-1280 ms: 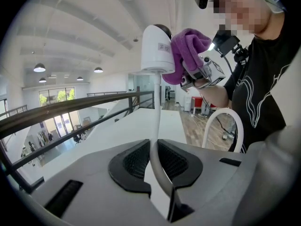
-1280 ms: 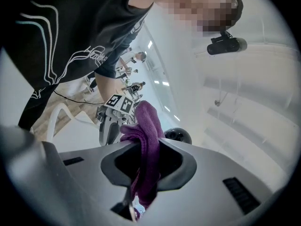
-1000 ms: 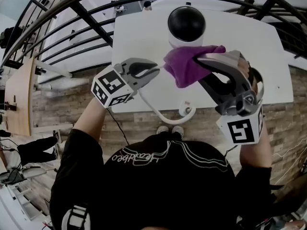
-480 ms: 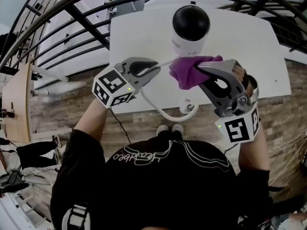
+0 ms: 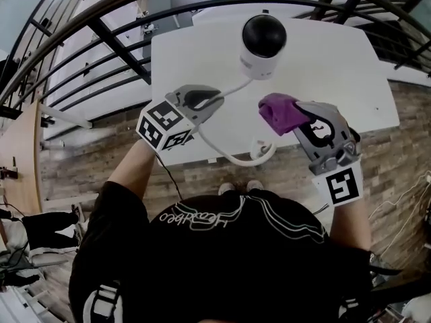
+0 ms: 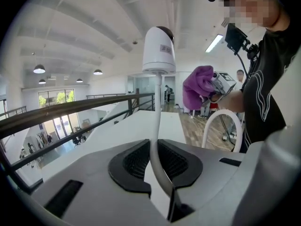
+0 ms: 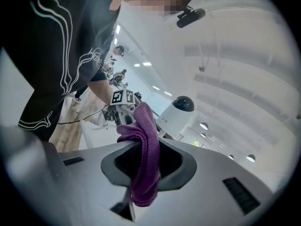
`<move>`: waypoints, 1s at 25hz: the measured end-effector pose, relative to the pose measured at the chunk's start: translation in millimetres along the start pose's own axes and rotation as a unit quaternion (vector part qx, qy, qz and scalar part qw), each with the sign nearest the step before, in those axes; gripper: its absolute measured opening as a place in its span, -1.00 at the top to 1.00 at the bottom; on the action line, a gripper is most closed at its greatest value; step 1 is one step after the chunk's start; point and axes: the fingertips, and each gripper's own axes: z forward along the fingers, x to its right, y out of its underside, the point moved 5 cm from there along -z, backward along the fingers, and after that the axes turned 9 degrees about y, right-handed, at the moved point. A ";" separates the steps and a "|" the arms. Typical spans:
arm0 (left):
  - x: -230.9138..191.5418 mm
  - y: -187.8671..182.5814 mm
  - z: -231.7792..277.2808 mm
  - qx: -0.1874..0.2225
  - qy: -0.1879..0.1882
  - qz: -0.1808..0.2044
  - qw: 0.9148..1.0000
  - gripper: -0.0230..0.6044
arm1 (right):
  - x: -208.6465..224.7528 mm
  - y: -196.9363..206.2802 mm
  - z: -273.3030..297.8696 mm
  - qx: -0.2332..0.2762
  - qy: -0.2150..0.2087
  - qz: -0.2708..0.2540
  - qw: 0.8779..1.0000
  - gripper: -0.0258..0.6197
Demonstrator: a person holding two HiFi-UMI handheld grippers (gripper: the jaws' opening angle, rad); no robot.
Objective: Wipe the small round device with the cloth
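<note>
The small round device (image 5: 262, 44), white with a black dome (image 7: 183, 103), is held up above the white table (image 5: 350, 73). Its white cable (image 5: 232, 86) runs down into my left gripper (image 5: 214, 101), which is shut on the cable (image 6: 156, 140); the device (image 6: 159, 51) stands straight up from the jaws. My right gripper (image 5: 300, 118) is shut on a purple cloth (image 5: 283, 112), bunched between its pads (image 7: 145, 149). The cloth hangs below and to the right of the device, a clear gap between them. The cloth (image 6: 199, 86) also shows right of the device in the left gripper view.
The cable loops down to a white plug (image 5: 259, 151) near the table's front edge. Dark curved railings (image 5: 101, 32) run along the left and back of the table. Brick-patterned floor (image 5: 87, 147) lies below. The person's dark shirt (image 5: 222, 254) fills the lower head view.
The right gripper with the cloth has pulled away from the device, down and to the right. The left gripper still holds the cable; the device sits slightly higher in view.
</note>
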 end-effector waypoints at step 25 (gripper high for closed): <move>10.0 -16.3 9.3 -0.090 -0.112 -0.008 0.990 0.73 | 144.9 27.7 28.5 0.238 -0.075 0.135 0.959 0.72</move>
